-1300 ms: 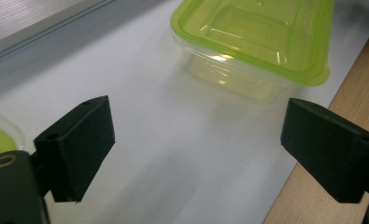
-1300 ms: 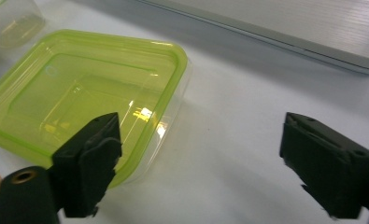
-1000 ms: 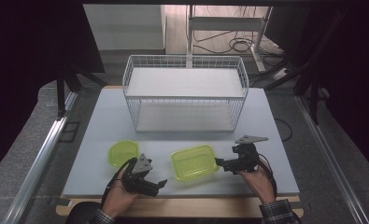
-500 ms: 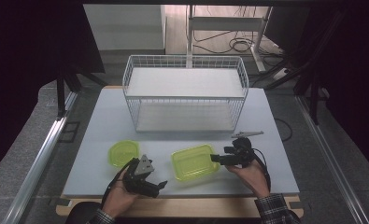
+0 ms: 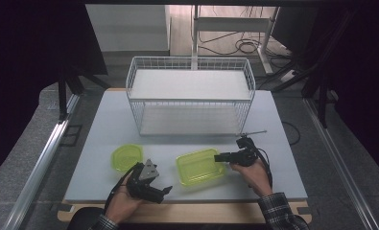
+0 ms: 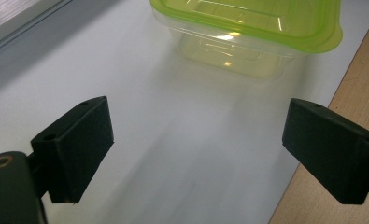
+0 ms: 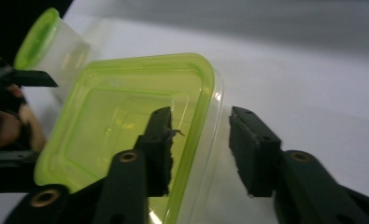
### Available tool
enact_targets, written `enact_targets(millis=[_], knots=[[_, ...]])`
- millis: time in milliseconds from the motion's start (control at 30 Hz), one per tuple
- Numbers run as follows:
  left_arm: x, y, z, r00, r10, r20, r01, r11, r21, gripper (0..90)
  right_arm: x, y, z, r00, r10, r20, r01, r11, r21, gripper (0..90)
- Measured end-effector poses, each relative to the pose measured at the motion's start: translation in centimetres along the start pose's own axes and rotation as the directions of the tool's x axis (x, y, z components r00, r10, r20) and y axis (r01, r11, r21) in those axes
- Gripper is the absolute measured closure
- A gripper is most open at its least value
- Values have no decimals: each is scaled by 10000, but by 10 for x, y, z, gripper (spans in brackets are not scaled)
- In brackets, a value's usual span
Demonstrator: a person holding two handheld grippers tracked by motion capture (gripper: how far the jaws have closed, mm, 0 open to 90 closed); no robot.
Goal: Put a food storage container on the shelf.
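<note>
Right hand-held gripper (image 7: 198, 149): we see its 2 jaws straddling the rim of the rectangular green-lidded container (image 5: 200, 166), 1 over the lid, 1 outside the wall; they have just been closing, not yet pressing.
Left hand-held gripper (image 6: 198, 154): released, wide, holding nothing.
Container: on the tabletop (image 5: 105, 129), in front of the wire basket (image 5: 189, 96).
Risk: we judge a thin rim bite could pop the lid or tip the box.
Change: our right hand has come in over the container's edge.

Green-lidded clear container (image 5: 200, 166), upright, near-edge
</note>
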State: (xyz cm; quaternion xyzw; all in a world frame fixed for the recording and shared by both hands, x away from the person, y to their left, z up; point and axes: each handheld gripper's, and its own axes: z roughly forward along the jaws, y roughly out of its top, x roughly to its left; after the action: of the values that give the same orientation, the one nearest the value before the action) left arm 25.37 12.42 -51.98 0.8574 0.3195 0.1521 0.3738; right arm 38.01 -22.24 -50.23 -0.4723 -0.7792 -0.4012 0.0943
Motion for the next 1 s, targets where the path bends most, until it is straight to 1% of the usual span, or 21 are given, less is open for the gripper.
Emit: enact_targets(millis=[67, 100, 133, 200, 233, 300, 333, 400, 500, 733, 1000], knots=[[0, 0, 0, 10000, 17, -11, -17, 10000, 4, 88, -3, 0, 0, 9982, 464, -384, -459, 9988, 139, 688], [0, 0, 0, 10000, 27, -16, -27, 10000, 2, 89, -4, 0, 0, 9970, 575, -512, -567, 9982, 179, 714], [0, 0, 0, 10000, 31, -23, -31, 10000, -3, 89, -5, 0, 0, 9949, 745, -673, -730, 9970, 255, 721], [0, 0, 0, 10000, 37, -30, -37, 10000, -5, 89, -7, 1, -1, 9918, 998, -804, -973, 9946, 351, 755], [0, 0, 0, 10000, 38, -41, -38, 10000, -2, 89, -8, 1, -1, 9890, 1124, -963, -1091, 9933, 388, 768], [0, 0, -1, 10000, 44, -52, -44, 10000, 2, 89, -9, 0, -2, 9827, 1293, -1327, -1249, 9913, 407, 792], [0, 0, -1, 10000, 38, -51, -38, 10000, -10, 89, -9, 0, -2, 9815, 1308, -1397, -1263, 9911, 412, 795], [0, 0, -1, 10000, 43, -44, -43, 10000, -22, 89, -5, 0, -3, 9842, 1203, -1300, -1160, 9924, 401, 797], [0, 0, -1, 10000, 35, -53, -36, 10000, -31, 89, -4, 0, -5, 9843, 1185, -1311, -1164, 9929, 235, 798], [1, 0, -3, 10000, -74, -20, 74, 9999, -141, 88, -8, 3, -18, 9769, 1502, -1523, -1580, 9866, -403, 798], [2, 0, -3, 9998, -135, 136, 138, 9997, -207, 79, -5, 10, -35, 9733, 1547, -1694, -1735, 9795, -1021, 798]])
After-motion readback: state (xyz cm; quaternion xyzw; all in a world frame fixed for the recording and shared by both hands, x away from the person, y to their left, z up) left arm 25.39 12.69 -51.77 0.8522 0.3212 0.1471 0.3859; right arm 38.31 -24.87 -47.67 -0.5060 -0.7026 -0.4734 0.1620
